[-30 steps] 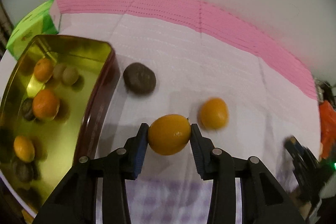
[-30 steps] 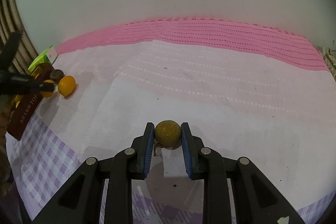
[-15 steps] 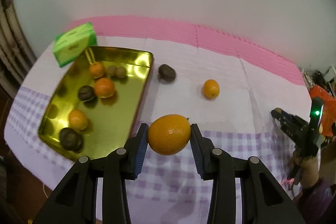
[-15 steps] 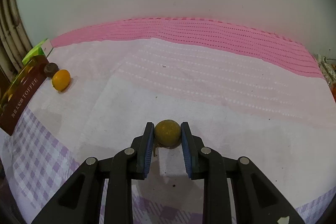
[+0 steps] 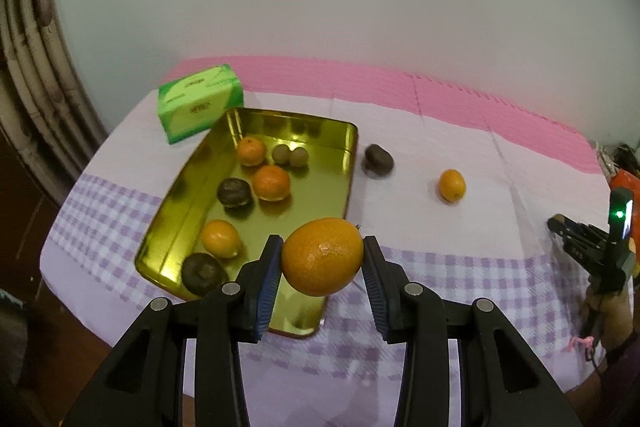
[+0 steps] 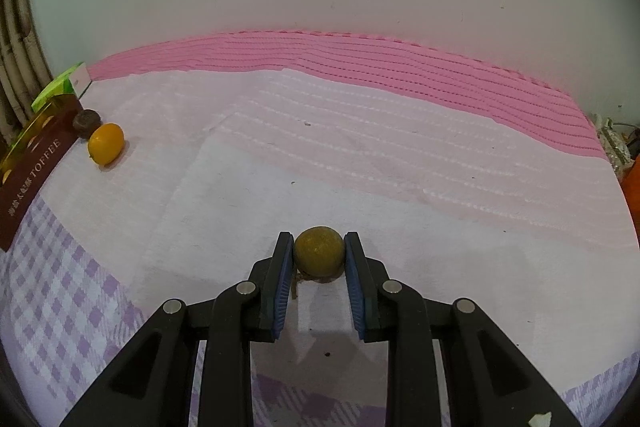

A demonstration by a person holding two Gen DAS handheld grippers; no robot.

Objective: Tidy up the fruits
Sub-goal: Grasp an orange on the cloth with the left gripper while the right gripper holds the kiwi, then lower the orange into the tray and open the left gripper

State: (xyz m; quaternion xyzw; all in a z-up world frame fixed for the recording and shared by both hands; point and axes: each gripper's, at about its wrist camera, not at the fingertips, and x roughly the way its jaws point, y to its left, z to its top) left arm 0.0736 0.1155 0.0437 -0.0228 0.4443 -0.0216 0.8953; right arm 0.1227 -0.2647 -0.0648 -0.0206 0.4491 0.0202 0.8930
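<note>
Tray (image 5: pixel 192 183): seven fruits in | left gripper (image 5: pixel 322 261) clamped on orange (image 5: pixel 322 255) above tray's near end | right gripper (image 6: pixel 319 255) clamped on brown fruit (image 6: pixel 319 251), at cloth | left out: dark fruit (image 5: pixel 379 157), small orange (image 5: pixel 452 185)

Clamped orange (image 5: pixel 322 255) (glossy) above gold tin (image 5: pixel 192 183)

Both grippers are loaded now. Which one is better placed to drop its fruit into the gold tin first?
Left. The left gripper holds the orange right over the gold tin's near end. The right gripper grips a small brown fruit low over the cloth, far from the tin.
</note>
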